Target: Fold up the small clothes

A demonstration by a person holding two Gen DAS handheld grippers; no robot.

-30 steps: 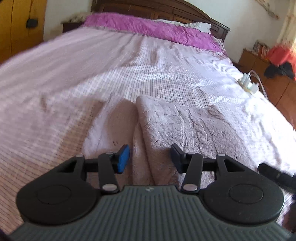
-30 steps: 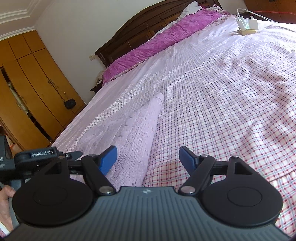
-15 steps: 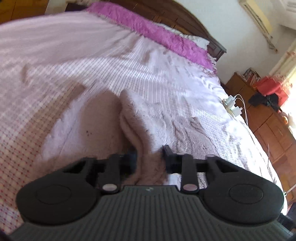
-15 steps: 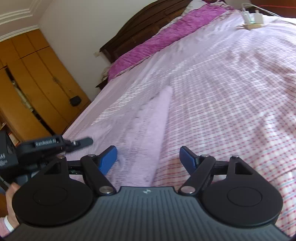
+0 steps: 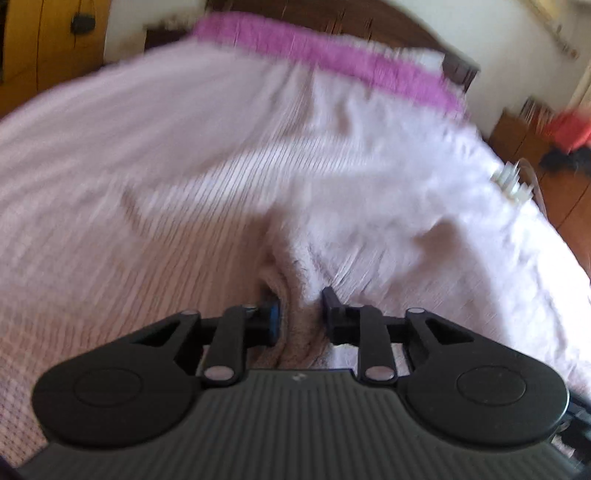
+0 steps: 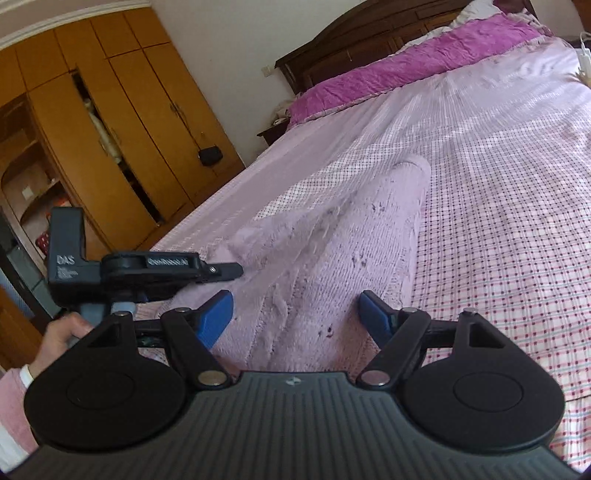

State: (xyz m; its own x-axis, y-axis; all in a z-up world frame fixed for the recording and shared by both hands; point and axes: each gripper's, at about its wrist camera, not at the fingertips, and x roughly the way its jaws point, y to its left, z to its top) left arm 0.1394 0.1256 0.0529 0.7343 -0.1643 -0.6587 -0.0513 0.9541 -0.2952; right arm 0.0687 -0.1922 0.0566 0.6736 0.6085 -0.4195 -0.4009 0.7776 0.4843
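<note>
Left wrist view: this picture is blurry. The left gripper (image 5: 300,314) is pinching a fold of the soft pale pink knitted garment (image 5: 369,221). Its jaws have just been closing, and the bunched cloth sits right between them. The blue pad (image 5: 274,317) on one finger presses into the fold. The rest of the garment spreads away from the gripper, up and to the right, over the bed (image 5: 147,166). The bed has a checked sheet. At the far end lies a purple blanket (image 5: 332,62) next to a dark wooden headboard (image 5: 388,26). A white plug strip (image 5: 511,182) sits near the right edge of the bed. Something red (image 5: 569,129) lies on a wooden cabinet past it.

Right wrist view: the right gripper (image 6: 295,317) is spread wide. Nothing is pinched in it. The garment (image 6: 351,229) lies on the checked sheet (image 6: 517,203) right in front of it, and the near end shows between the two blue fingers (image 6: 214,317). I cannot tell if they touch the cloth. The garment lies long and narrow, pointing toward the headboard (image 6: 369,37). On the left, the left gripper (image 6: 229,271) reaches onto the garment's near left edge. A hand (image 6: 59,339) in a pink sleeve (image 6: 14,402) holds its handle. Behind it is a tall wooden wardrobe (image 6: 129,129) with one door a little open.
</note>
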